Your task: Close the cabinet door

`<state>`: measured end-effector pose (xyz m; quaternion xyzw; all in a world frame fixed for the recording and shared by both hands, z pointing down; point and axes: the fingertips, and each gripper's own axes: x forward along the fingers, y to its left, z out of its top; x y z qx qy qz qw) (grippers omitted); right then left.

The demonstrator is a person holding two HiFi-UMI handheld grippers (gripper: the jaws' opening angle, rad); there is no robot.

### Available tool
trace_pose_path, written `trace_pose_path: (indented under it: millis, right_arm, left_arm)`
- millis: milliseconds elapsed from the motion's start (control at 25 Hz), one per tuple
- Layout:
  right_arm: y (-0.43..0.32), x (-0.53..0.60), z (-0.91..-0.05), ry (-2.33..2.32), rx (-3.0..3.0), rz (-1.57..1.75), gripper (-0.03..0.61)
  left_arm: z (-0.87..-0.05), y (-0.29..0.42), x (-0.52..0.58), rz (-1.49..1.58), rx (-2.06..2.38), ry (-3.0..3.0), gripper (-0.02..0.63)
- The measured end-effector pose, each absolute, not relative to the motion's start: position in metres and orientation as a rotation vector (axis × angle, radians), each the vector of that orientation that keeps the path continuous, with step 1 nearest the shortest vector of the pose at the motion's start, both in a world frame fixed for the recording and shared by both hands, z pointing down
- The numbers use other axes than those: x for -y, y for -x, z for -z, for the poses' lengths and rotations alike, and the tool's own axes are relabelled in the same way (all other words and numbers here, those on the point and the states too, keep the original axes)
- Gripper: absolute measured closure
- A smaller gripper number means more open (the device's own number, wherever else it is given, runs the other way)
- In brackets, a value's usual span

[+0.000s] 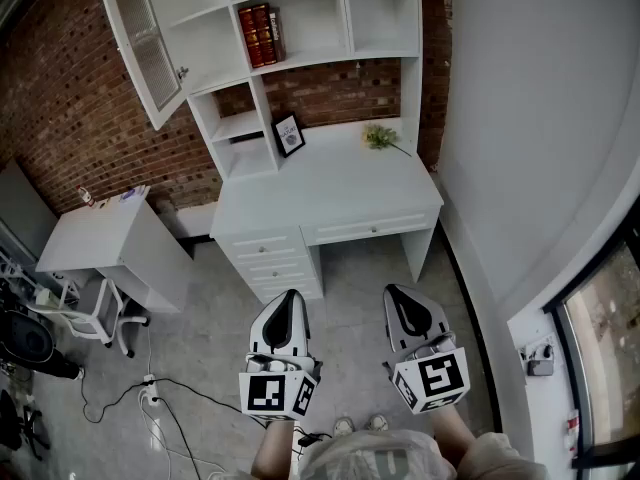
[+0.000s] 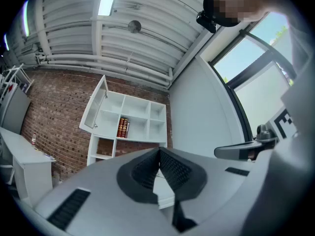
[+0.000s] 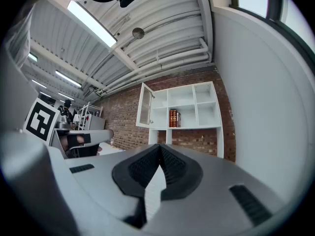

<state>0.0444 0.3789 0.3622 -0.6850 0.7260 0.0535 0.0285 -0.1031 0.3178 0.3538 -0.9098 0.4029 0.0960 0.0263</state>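
A white shelf cabinet [image 1: 300,38] stands on a white desk against the brick wall. Its glass-panelled door [image 1: 145,43] at the upper left hangs swung wide open. The same door [image 2: 93,104] shows in the left gripper view and, as door [image 3: 144,104], in the right gripper view. My left gripper [image 1: 288,303] and right gripper [image 1: 402,298] are held side by side over the floor, well short of the desk, both pointing at the cabinet. Each has its jaws shut with nothing between them: left gripper [image 2: 159,151], right gripper [image 3: 160,148].
Red books [image 1: 260,34] stand on a middle shelf; a framed picture [image 1: 289,135] and a small plant [image 1: 380,136] rest on the desk top [image 1: 340,183]. A smaller white table [image 1: 105,230], a chair [image 1: 95,313] and floor cables [image 1: 150,393] lie left. A white wall [image 1: 540,118] runs along the right.
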Motion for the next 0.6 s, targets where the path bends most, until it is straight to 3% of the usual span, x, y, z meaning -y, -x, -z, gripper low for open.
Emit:
trace_pose_path:
  millis: [600]
  right_arm:
    - [-0.100,-0.364,-0.385,2.079,-2.202,-0.057,0.565]
  left_arm:
    - [-0.367,0.071,-0.301,-0.272,-1.293,2.777,0.601]
